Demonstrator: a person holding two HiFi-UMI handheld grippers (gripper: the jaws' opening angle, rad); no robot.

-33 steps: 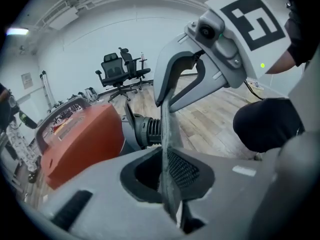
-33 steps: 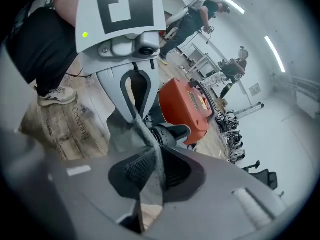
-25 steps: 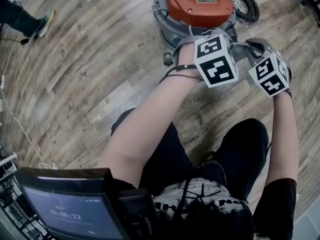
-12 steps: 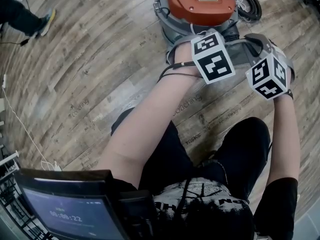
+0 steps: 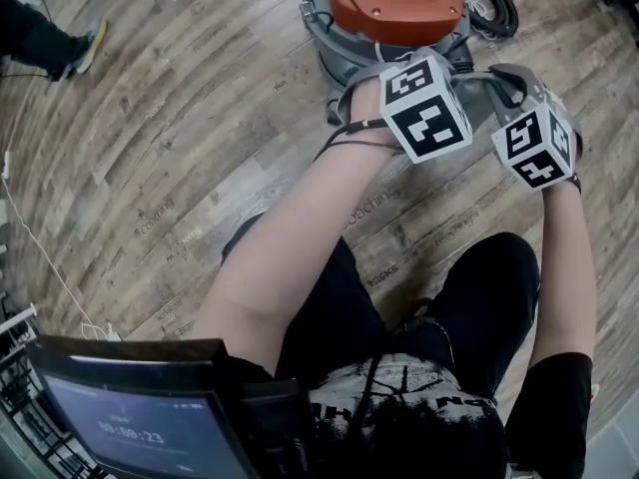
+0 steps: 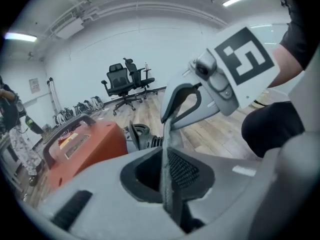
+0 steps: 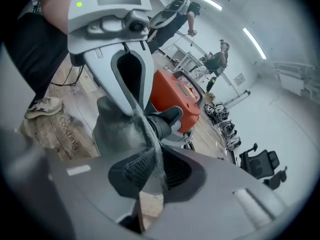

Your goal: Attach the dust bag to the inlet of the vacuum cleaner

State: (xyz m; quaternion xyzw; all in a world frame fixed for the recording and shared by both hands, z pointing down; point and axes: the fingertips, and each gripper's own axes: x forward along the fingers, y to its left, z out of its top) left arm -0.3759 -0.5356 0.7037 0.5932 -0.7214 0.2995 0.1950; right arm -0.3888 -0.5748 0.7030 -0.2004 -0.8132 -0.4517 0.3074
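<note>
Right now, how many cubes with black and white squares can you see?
2. The left cube sits just below the orange vacuum cleaner; the right cube is beside it, to its right. None looks hidden.

Timer on the tablet screen (image 5: 130, 422) ticked over by one second, vacuum cleaner (image 5: 397, 6) crept slightly higher in the head view, its orange top nearer the upper edge.
</note>
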